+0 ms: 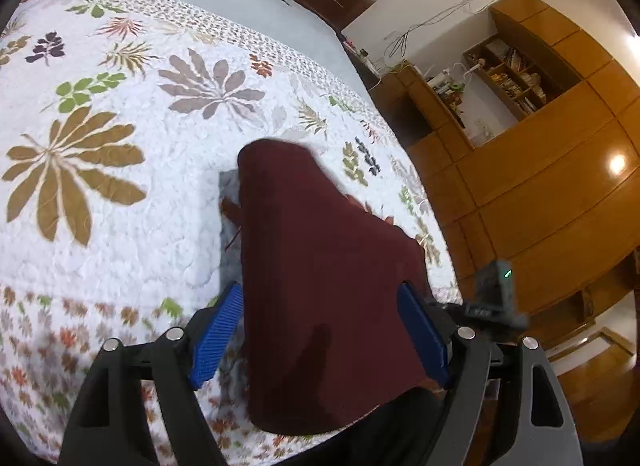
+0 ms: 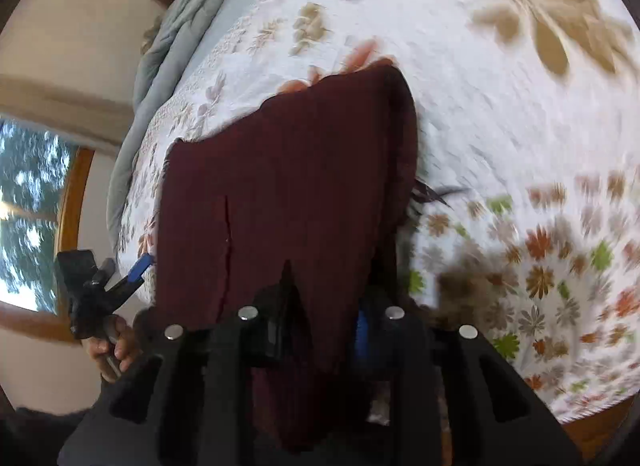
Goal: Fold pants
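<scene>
Two grippers at near end of pants [image 1: 320,266] on quilt [image 1: 120,225]; long axis runs away from both. Left gripper [image 1: 320,330] jaws spread, straddling cloth, pads clear. Right gripper [image 2: 320,330] appears clenched on cloth edge, so right leads.

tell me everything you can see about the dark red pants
The dark red pants are a soft, matte knit-looking fabric, folded into a narrow stack that lies on the floral quilt near the bed's edge, with one rounded folded end farther up the bed. A slit-like seam shows in the right wrist view. The near end passes between the left gripper's blue fingers, which stand wide, and the right gripper closes over it.
</scene>
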`<action>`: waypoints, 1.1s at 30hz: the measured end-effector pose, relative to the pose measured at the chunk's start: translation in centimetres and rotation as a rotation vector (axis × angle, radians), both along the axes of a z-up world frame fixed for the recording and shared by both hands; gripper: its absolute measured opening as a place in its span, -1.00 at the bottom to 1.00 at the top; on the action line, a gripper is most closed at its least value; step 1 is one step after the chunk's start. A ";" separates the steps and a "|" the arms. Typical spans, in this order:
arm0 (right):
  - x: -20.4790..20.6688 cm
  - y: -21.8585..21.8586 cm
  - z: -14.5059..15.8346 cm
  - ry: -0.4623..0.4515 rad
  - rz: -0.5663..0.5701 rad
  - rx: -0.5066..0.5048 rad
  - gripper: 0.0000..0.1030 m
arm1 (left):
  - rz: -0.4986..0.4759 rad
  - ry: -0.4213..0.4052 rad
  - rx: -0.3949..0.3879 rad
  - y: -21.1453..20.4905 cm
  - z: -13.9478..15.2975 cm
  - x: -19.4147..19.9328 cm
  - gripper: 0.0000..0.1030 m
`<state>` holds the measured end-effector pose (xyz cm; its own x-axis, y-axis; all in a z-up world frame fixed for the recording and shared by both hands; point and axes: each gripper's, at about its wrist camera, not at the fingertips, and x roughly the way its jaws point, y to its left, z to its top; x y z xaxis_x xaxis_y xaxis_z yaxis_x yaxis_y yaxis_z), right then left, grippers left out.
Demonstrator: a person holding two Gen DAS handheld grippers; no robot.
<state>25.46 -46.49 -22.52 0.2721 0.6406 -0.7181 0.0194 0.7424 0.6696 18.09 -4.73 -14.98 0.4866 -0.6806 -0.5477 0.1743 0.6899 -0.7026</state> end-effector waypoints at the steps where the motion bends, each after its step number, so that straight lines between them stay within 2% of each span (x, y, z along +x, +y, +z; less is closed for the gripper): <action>1: -0.1 -0.2 0.2 -0.020 -0.001 0.027 -0.31 | -0.002 -0.015 -0.006 0.0 0.4 0.4 0.55; 3: -0.1 -0.2 1.1 -0.047 -0.010 0.047 -0.09 | -0.011 -0.052 -0.035 0.0 1.6 1.5 0.55; 4: 0.0 -0.1 1.4 -0.047 -0.008 0.040 -0.05 | -0.015 -0.061 -0.058 0.1 2.0 2.1 0.55; 8: 0.7 -3.1 3.1 -0.066 -0.075 0.019 -0.05 | -0.036 -0.055 -0.187 0.2 2.9 5.5 0.55; 10: 0.9 -4.4 4.5 -0.123 -0.121 0.044 -0.05 | -0.048 -0.033 -0.248 0.2 2.6 6.8 0.55; 13: 2.7 -3.6 5.6 -0.177 -0.090 0.147 -0.05 | -0.090 0.006 -0.330 -0.6 1.7 9.1 0.55; 15: 4.5 -2.4 5.2 -0.174 -0.046 0.256 -0.05 | -0.146 0.040 -0.362 -1.6 0.8 10.6 0.55; 17: 5.9 -1.7 4.1 -0.147 -0.039 0.339 -0.05 | -0.193 0.068 -0.367 -2.5 -0.2 11.4 0.54; 18: 6.6 -1.7 3.0 -0.119 -0.027 0.363 -0.06 | -0.188 0.077 -0.316 -2.7 -1.0 11.9 0.54; 19: 6.7 -1.9 2.3 -0.095 -0.033 0.342 -0.17 | -0.183 0.079 -0.284 -2.7 -1.5 12.3 0.54; 20: 6.9 -2.4 0.9 -0.064 -0.040 0.317 -0.38 | -0.188 0.092 -0.255 -2.6 -2.5 12.8 0.54; 21: 6.8 -3.0 0.1 -0.047 -0.048 0.314 -0.87 | -0.181 0.109 -0.252 -2.5 -3.3 13.1 0.54; 22: 6.8 -3.8 -0.9 -0.021 -0.068 0.316 -1.00 | -0.169 0.123 -0.258 -2.1 -4.1 13.3 0.50; 24: 6.3 -4.9 -2.5 0.010 -0.097 0.384 -1.00 | -0.163 0.148 -0.295 -1.7 -5.5 13.6 0.36; 26: 5.9 -4.7 -1.8 -0.008 -0.089 0.358 -1.00 | -0.150 0.159 -0.315 -1.4 -6.0 13.6 0.35; 29: 5.7 -4.4 -0.2 -0.030 -0.079 0.323 -0.73 | -0.126 0.162 -0.331 -0.9 -5.5 13.2 0.36; 30: 5.3 -4.0 0.8 -0.045 -0.084 0.314 -0.54 | -0.115 0.162 -0.339 -0.6 -5.1 12.9 0.36; 31: 4.8 -3.8 1.7 -0.056 -0.082 0.313 -0.43 | -0.120 0.155 -0.352 -0.1 -4.5 12.3 0.36; 33: 3.2 -2.8 3.5 -0.090 -0.035 0.328 -0.40 | -0.151 0.128 -0.387 0.1 -3.2 10.4 0.37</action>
